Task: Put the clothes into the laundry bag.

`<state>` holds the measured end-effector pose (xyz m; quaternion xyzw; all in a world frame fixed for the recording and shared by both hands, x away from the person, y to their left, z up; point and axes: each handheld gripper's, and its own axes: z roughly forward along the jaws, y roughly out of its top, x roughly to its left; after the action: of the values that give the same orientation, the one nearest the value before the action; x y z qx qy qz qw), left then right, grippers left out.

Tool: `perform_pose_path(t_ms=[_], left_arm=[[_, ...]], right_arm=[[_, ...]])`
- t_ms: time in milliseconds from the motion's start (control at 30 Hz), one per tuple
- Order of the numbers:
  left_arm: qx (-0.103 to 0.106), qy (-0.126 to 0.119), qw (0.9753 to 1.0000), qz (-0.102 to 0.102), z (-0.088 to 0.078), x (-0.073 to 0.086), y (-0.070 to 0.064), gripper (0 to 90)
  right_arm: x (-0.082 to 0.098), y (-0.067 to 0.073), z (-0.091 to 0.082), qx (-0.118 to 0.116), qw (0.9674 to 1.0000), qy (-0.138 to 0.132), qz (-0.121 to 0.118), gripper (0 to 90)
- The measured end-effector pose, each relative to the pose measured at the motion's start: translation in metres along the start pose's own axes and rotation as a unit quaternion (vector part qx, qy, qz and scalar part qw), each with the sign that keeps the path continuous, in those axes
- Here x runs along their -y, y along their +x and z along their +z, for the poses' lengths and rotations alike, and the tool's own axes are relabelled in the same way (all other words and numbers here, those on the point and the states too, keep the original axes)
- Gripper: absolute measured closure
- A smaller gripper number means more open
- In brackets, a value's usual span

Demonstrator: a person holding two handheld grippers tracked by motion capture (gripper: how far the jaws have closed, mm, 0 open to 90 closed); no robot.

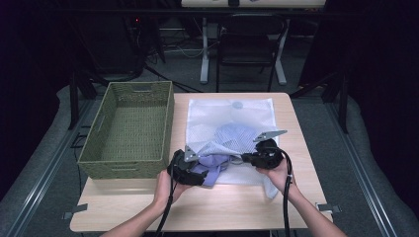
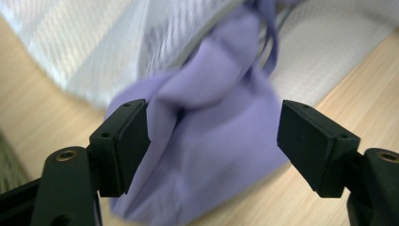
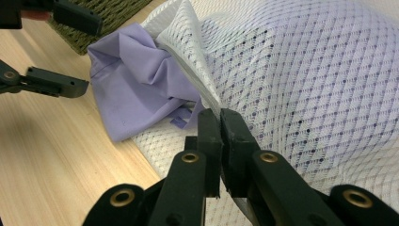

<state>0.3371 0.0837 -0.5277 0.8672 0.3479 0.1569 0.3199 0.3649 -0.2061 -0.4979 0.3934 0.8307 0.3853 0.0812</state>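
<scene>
Mesh bag (image 3: 306, 84), pinched by right gripper (image 3: 220, 117), half-hides purple cloth (image 2: 207, 141); left gripper (image 2: 214, 136) gapes.

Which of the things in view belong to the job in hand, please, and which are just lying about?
In the job:
- mesh bag, edge pinched by the right gripper
- purple cloth, half out of the bag
- left gripper, open around the cloth

Lying about:
- green basket
- chair

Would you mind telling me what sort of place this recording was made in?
Probably a lab or studio set up for recording: a wooden table fenced by dark curtains, cables on the floor, a chair behind.
</scene>
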Motion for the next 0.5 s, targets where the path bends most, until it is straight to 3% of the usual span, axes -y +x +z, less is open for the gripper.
perform_pose_path(t_ms=[167, 267, 367, 500], left_arm=[[-0.014, 0.013, 0.9998, -0.011, 0.011, 0.003, 0.006, 26.2], [-0.018, 0.017, 0.9996, -0.011, 0.02, 0.003, 0.01, 31.6], [-0.019, 0.021, 0.9994, -0.018, 0.029, 0.005, 0.013, 46.3], [-0.02, 0.028, 0.9994, -0.007, 0.035, 0.005, 0.015, 68.8]], right_arm=[[0.0, -0.001, 0.001, -0.002, 1.0, 0.002, 0.0, 87.2], [0.0, 0.0, 0.002, -0.003, 1.0, 0.006, -0.003, 87.1], [0.001, 0.001, 0.004, -0.004, 0.9999, 0.01, -0.003, 87.1], [0.0, 0.003, 0.005, -0.005, 0.9999, 0.01, -0.01, 87.2]])
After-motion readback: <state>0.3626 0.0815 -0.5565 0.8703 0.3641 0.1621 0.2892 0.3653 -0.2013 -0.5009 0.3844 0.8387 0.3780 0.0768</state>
